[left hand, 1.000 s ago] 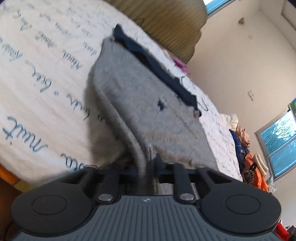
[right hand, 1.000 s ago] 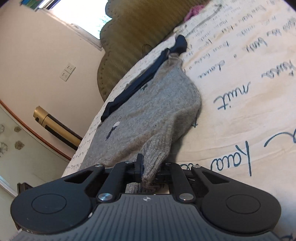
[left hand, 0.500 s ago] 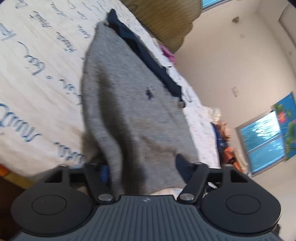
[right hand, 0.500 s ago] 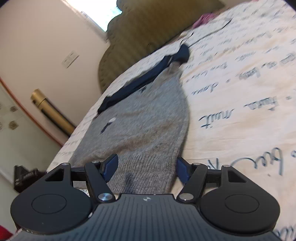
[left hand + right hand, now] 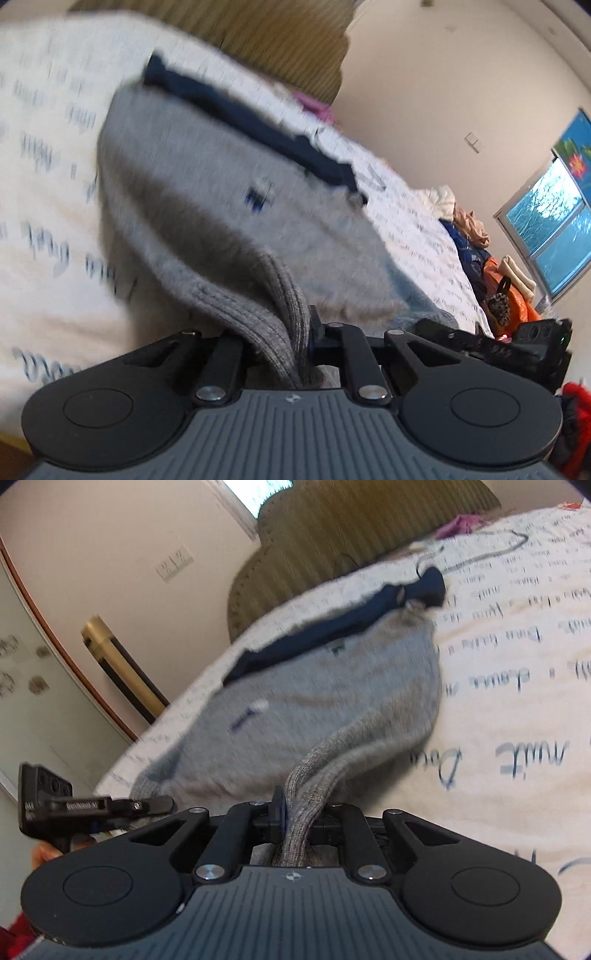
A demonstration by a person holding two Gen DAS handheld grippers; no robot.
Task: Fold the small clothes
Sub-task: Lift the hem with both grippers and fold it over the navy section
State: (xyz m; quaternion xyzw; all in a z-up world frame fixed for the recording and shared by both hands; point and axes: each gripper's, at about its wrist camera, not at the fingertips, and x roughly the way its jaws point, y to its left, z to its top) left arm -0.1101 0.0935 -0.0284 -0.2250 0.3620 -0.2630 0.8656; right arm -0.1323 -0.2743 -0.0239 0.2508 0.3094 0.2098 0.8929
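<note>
both claws, left gripper [image 5: 301, 332] & right gripper [image 5: 295, 812], closing, clamped on ribbed hem of soft grey knit sweater [image 5: 221, 192]; limp, light, will sag btwn grips, best held at hem corners.

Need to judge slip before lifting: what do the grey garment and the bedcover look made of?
Grey garment: soft matte knit, probably wool or cotton blend; ribbed hem shows where it bunches near the camera. Bedcover: smooth matte woven cloth, likely cotton, with printed script.
</note>
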